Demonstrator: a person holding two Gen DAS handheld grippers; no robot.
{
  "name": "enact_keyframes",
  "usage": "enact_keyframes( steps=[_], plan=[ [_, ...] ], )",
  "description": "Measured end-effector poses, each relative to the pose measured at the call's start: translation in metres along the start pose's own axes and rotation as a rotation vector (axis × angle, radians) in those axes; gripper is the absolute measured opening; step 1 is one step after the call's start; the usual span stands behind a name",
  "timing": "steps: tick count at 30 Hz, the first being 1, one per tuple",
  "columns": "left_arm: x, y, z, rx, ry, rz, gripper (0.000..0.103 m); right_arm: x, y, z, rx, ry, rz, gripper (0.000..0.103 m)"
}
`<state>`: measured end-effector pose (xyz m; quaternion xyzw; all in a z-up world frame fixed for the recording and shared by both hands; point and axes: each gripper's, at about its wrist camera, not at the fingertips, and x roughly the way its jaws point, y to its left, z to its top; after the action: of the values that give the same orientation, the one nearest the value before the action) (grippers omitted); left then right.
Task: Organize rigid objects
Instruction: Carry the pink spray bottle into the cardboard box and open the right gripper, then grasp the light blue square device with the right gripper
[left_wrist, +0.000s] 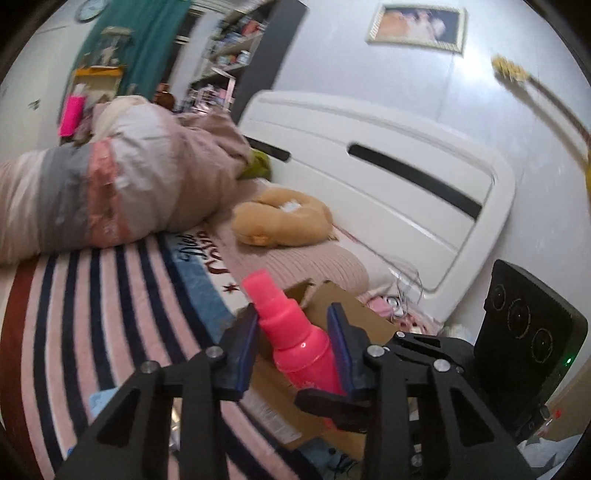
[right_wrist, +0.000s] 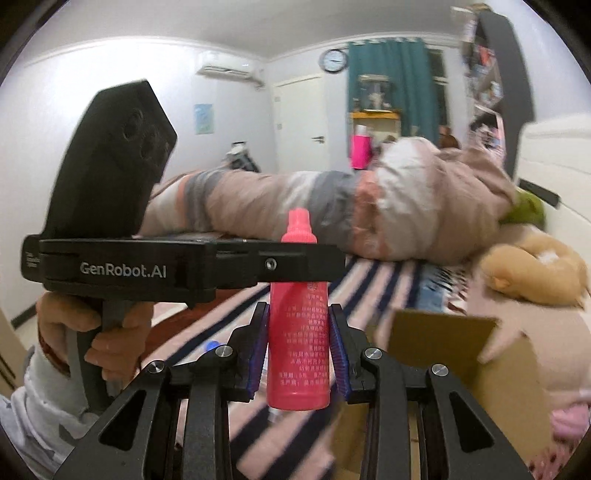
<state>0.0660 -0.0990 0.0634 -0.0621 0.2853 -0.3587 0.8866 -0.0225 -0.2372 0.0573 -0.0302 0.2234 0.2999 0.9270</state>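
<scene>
Right claw (right_wrist: 298, 345) gripping pink bottle (right_wrist: 297, 347), beside box (right_wrist: 443, 332)

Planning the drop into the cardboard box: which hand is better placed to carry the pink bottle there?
Right, probably: the right gripper clamps the pink bottle round its body, and the cardboard box opens just beside it.

cardboard box (left_wrist: 343, 314) just beyond, rolled quilt (left_wrist: 122, 184) farther left
</scene>
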Motion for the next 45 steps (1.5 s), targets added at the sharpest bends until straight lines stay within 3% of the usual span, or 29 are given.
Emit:
enact_keyframes(
  steps=[6,14,16,18,20,25,31,34,38,45],
  plan=[
    [0.056,-0.038,-0.007,0.097,0.108,0.017,0.029,-0.005,-0.055,-0.033,0.127,0.113,-0.085,0.027],
    [0.091,-0.039,-0.025,0.118,0.212,0.068,0.030,0.013,-0.077,-0.059,0.233,0.223,-0.066,0.028],
    [0.087,-0.035,-0.025,0.114,0.207,0.074,0.042,0.019,-0.080,-0.059,0.245,0.241,-0.075,0.029],
    [0.077,-0.033,-0.023,0.113,0.176,0.093,0.071,0.019,-0.078,-0.057,0.240,0.243,-0.095,0.036],
    [0.055,-0.025,-0.020,0.119,0.118,0.123,0.074,0.014,-0.073,-0.052,0.224,0.226,-0.116,0.043],
    [-0.010,0.014,-0.015,0.053,0.015,0.226,0.085,0.003,-0.043,-0.029,0.142,0.157,-0.115,0.044],
    [-0.080,0.074,-0.035,-0.021,-0.065,0.397,0.091,0.019,0.021,0.002,0.050,0.110,0.014,0.054],
    [-0.101,0.113,-0.057,-0.068,-0.066,0.469,0.093,0.049,0.055,0.006,0.007,0.155,0.073,0.056],
    [-0.110,0.158,-0.090,-0.130,-0.056,0.506,0.093,0.101,0.088,-0.006,0.000,0.264,0.133,0.062],
    [-0.095,0.213,-0.137,-0.243,-0.028,0.475,0.093,0.197,0.087,-0.055,0.106,0.472,0.140,0.062]
  ],
)
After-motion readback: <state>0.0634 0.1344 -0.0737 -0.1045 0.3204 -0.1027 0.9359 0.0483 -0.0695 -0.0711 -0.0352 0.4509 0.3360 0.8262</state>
